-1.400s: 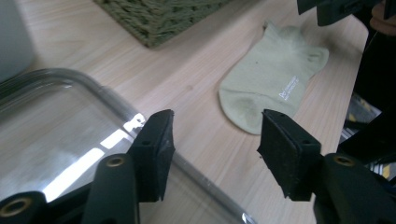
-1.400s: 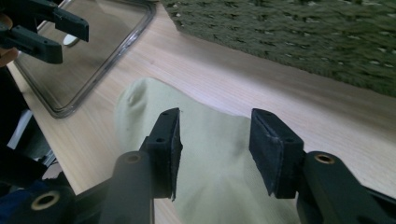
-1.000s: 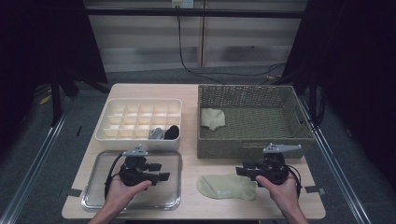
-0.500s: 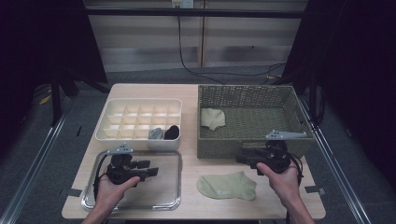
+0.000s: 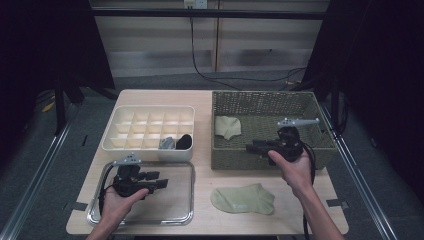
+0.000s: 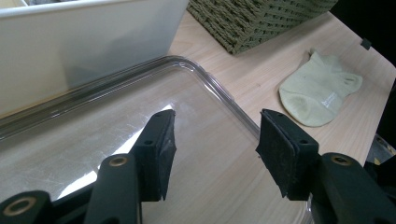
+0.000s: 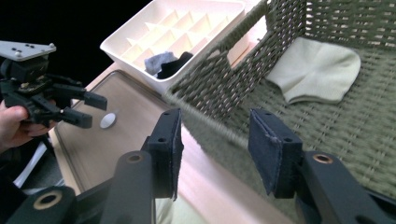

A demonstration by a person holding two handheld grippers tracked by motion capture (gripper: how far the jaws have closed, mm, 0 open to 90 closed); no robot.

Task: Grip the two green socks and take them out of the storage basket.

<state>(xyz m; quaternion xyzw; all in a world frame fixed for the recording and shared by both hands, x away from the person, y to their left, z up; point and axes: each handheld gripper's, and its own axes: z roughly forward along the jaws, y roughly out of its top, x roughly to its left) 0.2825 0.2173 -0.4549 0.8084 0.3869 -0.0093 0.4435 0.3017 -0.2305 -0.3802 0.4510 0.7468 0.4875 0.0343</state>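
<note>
Right gripper (image 5: 251, 147) now over wicker basket (image 5: 320, 131).

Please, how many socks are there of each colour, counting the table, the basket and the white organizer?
Pale green socks: 2, one on the table, one in the basket
Grey socks: 1, in the organizer
Black socks: 1, beside it
Total: 4

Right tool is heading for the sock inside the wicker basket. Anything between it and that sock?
Yes: the basket's front wall. In the right gripper view the right tool sits at that wall's rim, jaws open and empty, with the sock lying flat on the basket floor beyond. Nothing else visible blocks it.
</note>
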